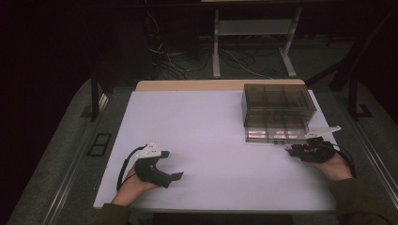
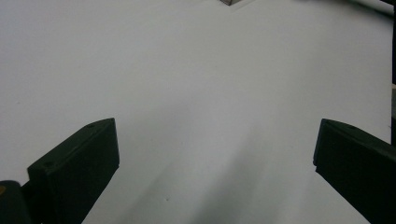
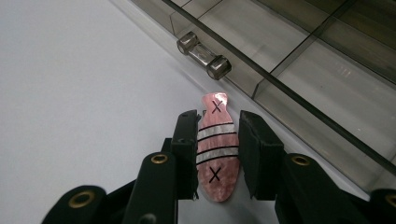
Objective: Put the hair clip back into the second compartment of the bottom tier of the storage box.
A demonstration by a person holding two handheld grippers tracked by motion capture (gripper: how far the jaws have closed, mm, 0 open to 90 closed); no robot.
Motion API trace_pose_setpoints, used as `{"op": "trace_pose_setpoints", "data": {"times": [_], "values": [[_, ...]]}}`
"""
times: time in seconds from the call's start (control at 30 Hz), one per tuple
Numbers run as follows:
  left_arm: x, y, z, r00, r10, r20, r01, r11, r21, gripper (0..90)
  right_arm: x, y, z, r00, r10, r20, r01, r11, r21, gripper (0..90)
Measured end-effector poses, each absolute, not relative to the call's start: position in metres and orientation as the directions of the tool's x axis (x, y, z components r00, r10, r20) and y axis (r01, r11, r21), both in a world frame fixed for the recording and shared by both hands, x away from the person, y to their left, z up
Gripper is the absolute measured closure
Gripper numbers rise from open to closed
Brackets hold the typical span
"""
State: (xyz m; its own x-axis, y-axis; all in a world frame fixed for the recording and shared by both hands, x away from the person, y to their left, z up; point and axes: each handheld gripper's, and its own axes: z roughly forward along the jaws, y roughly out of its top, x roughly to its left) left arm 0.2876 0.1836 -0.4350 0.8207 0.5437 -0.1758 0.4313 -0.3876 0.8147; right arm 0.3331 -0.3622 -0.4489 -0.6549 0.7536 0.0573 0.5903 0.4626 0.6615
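The right gripper (image 3: 217,154) fingers clamp a pink fish-shaped clip (image 3: 215,149) beside the drawer organizer (image 1: 277,110), while the left gripper (image 2: 215,168) fingers stand wide apart over the white surface (image 1: 206,131).

I see bare white table (image 1: 206,136) open ahead of my left gripper (image 2: 215,172); the smoky drawer box (image 1: 277,110) blocks the right side, apparently.
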Motion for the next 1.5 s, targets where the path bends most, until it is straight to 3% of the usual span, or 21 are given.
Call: {"op": "trace_pose_setpoints", "data": {"times": [1.5], "values": [[0.287, 0.184, -0.436, 0.819, 0.548, -0.170, 0.432, -0.393, 0.811, 0.0, 0.325, -0.368, -0.423, -0.618, 0.779, 0.103, 0.609, 0.392, 0.689, 67.5]]}}
